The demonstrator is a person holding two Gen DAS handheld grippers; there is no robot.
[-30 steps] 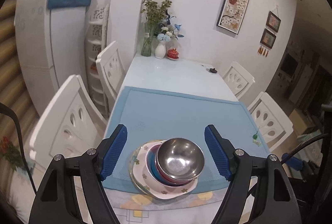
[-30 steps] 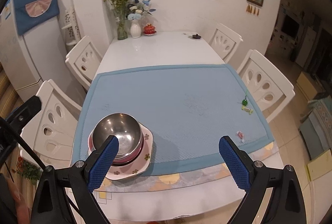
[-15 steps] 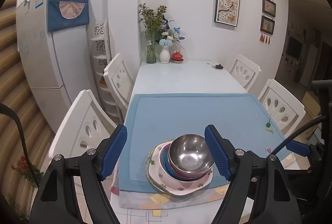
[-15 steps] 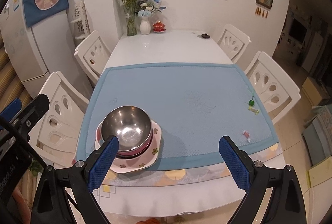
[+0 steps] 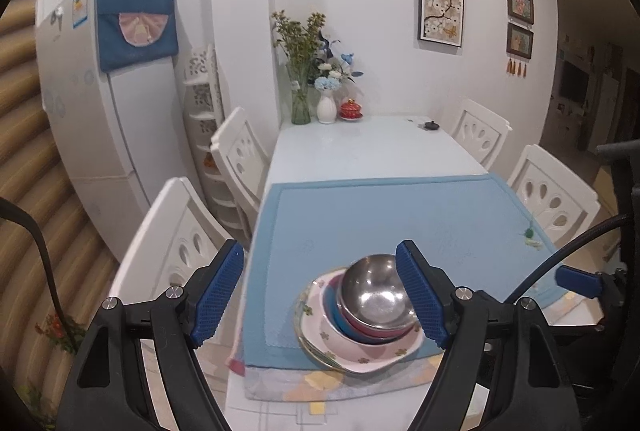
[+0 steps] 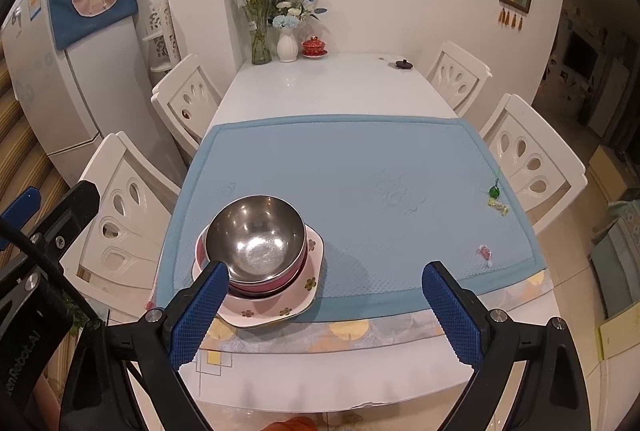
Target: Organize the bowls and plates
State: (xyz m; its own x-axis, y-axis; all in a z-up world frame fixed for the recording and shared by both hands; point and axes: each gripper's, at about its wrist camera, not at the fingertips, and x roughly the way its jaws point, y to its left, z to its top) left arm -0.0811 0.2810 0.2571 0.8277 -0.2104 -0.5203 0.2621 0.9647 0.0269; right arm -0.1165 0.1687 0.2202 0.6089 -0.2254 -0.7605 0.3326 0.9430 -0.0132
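A steel bowl [image 5: 376,295] [image 6: 256,237] tops a stack: a pink bowl [image 6: 276,281] under it, a blue one [image 5: 334,315], then a flowered pink plate [image 5: 360,349] [image 6: 296,301]. The stack stands on the near left corner of a blue mat [image 5: 400,215] [image 6: 360,183]. My left gripper [image 5: 320,291] is open and hovers off the table's left edge, above and short of the stack, nothing between its blue pads. My right gripper [image 6: 326,311] is open too, above the table's front edge, its left pad in front of the stack.
White chairs [image 6: 120,207] [image 6: 532,159] line both sides of the white table [image 6: 332,83]. Vases of flowers [image 6: 288,43] and a red lidded cup [image 6: 315,46] stand at the far end. Small candies [image 6: 496,197] lie near the mat's right edge. A fridge [image 5: 100,111] stands at the left.
The left gripper's view has rolled upright and drifted left, so the stack now sits toward its right pad. The right gripper's view has shifted slightly, with the stack a little further right. Both stay open.
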